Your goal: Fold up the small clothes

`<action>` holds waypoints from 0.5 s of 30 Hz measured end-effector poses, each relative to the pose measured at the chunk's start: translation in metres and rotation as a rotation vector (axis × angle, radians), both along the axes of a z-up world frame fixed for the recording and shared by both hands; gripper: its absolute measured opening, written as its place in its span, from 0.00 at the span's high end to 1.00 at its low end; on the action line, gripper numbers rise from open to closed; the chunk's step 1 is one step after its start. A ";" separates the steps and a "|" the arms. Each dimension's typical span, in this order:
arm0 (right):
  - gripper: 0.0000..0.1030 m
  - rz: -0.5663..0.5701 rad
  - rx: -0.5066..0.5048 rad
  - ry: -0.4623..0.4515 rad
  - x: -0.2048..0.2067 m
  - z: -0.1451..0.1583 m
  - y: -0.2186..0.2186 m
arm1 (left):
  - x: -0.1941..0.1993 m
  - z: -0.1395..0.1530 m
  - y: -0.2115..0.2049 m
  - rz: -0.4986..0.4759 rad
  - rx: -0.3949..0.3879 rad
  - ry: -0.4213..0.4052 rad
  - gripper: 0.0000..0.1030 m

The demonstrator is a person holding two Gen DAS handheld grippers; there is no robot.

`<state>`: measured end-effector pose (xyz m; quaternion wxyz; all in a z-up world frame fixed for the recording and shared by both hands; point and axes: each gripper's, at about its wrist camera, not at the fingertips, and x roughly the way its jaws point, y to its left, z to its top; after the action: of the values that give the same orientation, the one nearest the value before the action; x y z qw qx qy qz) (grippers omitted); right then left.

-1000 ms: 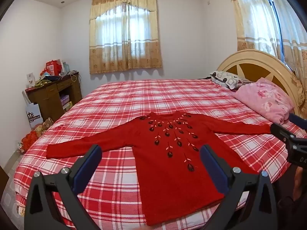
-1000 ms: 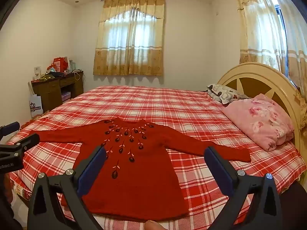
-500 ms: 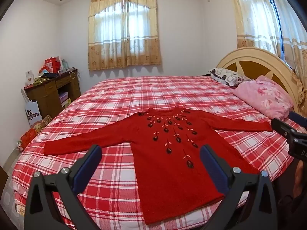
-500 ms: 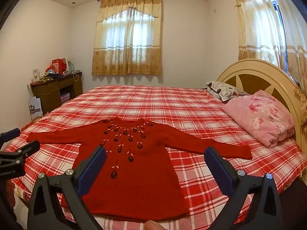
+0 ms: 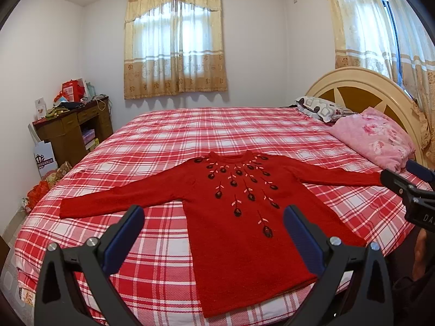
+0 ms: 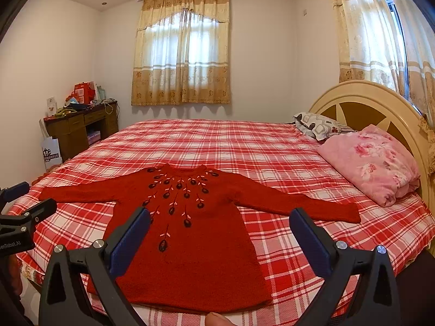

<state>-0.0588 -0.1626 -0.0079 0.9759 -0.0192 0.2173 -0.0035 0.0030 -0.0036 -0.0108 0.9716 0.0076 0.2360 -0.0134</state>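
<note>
A red knit sweater (image 5: 244, 233) with dark embroidered flowers lies flat, front up, on the red plaid bed (image 5: 206, 133), sleeves spread to both sides and hem toward me. It also shows in the right wrist view (image 6: 195, 250). My left gripper (image 5: 213, 235) is open and empty, held above the hem's left part. My right gripper (image 6: 220, 239) is open and empty, held above the hem's right part. Each gripper shows at the edge of the other's view: the right one (image 5: 407, 190) and the left one (image 6: 21, 212).
A pink floral pillow (image 5: 375, 138) and a patterned pillow (image 5: 320, 108) lie by the wooden headboard (image 5: 359, 89) at right. A brown desk (image 5: 73, 127) with clutter stands at far left, bags on the floor beside it. A curtained window (image 5: 174, 46) is behind.
Both grippers have pulled back and risen slightly, so the sweater sits a little farther off in both views. Both stay open. The sweater has not moved.
</note>
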 end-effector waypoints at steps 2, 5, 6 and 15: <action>0.01 0.000 0.000 0.000 0.000 0.000 0.000 | 0.000 0.000 0.000 0.001 0.001 0.001 0.00; 0.01 0.003 -0.003 -0.001 0.000 -0.001 0.000 | 0.000 0.000 0.000 0.000 0.001 0.001 0.00; 0.01 0.003 -0.004 -0.001 0.000 -0.001 0.000 | 0.000 0.000 0.000 0.000 0.001 0.001 0.00; 0.01 0.008 -0.003 0.001 0.000 -0.002 0.001 | 0.000 0.000 0.001 0.001 -0.002 0.000 0.00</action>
<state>-0.0586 -0.1613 -0.0102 0.9758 -0.0218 0.2177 -0.0002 0.0032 -0.0029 -0.0111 0.9716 0.0066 0.2360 -0.0133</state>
